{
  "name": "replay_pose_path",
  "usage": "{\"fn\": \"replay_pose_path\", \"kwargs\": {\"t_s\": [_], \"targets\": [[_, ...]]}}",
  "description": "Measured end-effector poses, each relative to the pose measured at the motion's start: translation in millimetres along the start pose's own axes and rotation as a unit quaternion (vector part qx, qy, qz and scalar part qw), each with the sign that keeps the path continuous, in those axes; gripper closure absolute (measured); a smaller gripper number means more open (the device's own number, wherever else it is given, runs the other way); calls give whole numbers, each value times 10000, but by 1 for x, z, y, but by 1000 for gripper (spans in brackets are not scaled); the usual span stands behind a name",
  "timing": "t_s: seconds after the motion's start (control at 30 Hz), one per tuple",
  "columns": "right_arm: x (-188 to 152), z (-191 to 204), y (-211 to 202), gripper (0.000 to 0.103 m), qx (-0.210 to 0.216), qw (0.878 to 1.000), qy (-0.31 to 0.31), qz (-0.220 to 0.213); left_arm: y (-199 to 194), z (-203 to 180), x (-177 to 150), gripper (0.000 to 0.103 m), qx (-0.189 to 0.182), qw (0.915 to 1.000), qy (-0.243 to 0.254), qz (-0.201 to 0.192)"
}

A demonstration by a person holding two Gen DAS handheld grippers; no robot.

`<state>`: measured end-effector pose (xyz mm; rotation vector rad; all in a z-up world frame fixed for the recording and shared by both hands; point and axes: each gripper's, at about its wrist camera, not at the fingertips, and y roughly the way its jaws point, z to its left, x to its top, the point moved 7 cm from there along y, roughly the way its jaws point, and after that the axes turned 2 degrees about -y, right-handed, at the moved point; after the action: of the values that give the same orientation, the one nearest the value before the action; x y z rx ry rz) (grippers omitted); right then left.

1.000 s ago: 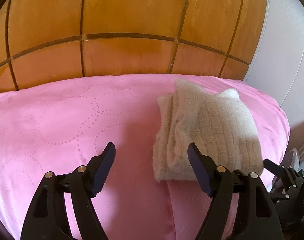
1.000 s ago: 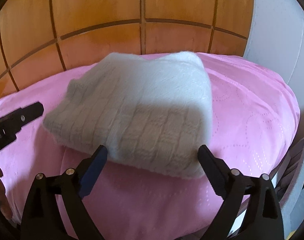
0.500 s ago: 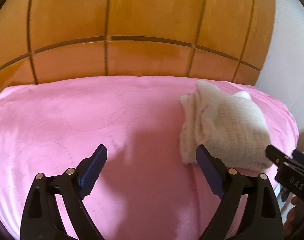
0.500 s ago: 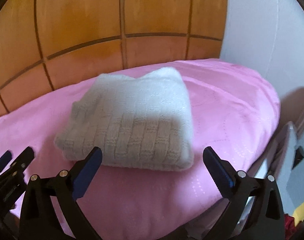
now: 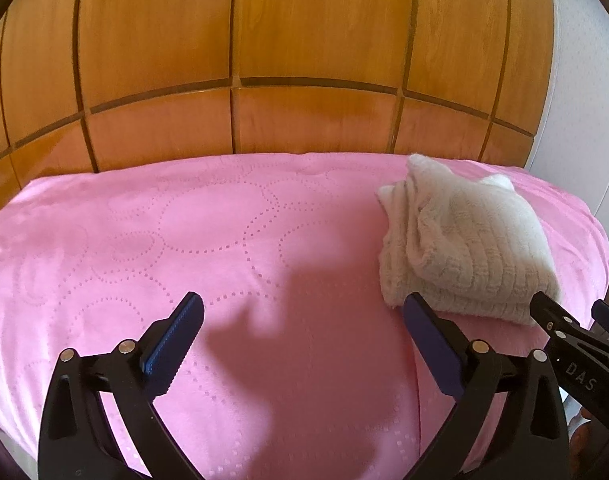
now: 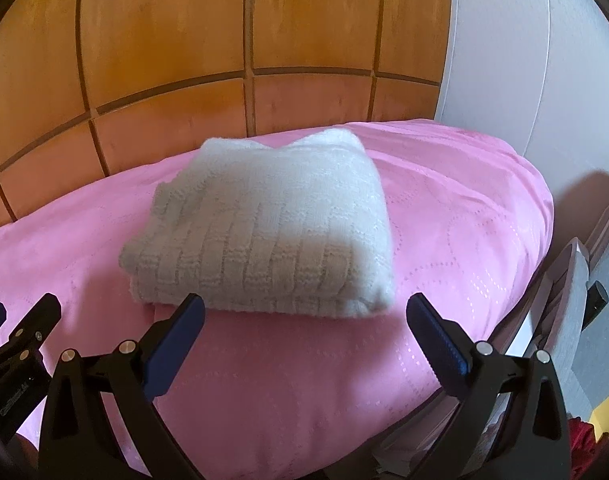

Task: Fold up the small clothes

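**A:** ok so where's the folded knit sweater (image 6: 264, 224) sat? The cream bundle is seen on the pink bedspread (image 5: 184, 248), toward the right end of the bed, close to the wooden headboard (image 5: 304, 60). It lies flat and nothing is touching it.

**B:** Agreed. From the left wrist view its stacked layers are shown along the left edge (image 5: 460, 248), but how many folds there are can't be counted, the knit is too fuzzy. Its near right corner is covered by the right gripper (image 5: 568, 322), which is poking in from the side.

**A:** And the fingers? The left gripper (image 5: 302, 312) is caught with its jaws opening, already spread wide, only bare bedspread between them. The right gripper (image 6: 304, 312) is held wide apart too, with the sweater's front edge just beyond the fingertips and not pinched.

**B:** Yep. The left gripper's tip (image 6: 32, 320) is cut off at the left edge of the right wrist view. Lettering on both tools is only partly readable.

**A:** The stuff at the far right past the mattress can't be made out properly: something grey (image 6: 576, 300), a red patch (image 6: 584, 438), all squashed by the lens. The white wall (image 6: 524, 60) is clear enough though.
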<state>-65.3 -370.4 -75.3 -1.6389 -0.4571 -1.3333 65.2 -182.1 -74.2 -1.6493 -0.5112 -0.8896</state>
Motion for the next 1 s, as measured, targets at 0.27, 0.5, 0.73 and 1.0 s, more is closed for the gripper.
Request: {"fn": "replay_pose_path", "kwargs": {"t_s": [0.27, 0.5, 0.73, 1.0], "targets": [[0, 0, 3, 2, 42, 10000, -2, -9, 0, -5, -4, 4, 59, 9999, 107, 35], [1, -1, 7, 2, 98, 9999, 19, 14, -3, -8, -2, 4, -33, 10000, 69, -27], [0, 2, 4, 2, 119, 9999, -25, -14, -3, -4, -2, 4, 116, 9999, 26, -32], [-2, 5, 0, 2, 138, 9999, -6, -27, -5, -4, -2, 4, 123, 9999, 16, -44]]}}
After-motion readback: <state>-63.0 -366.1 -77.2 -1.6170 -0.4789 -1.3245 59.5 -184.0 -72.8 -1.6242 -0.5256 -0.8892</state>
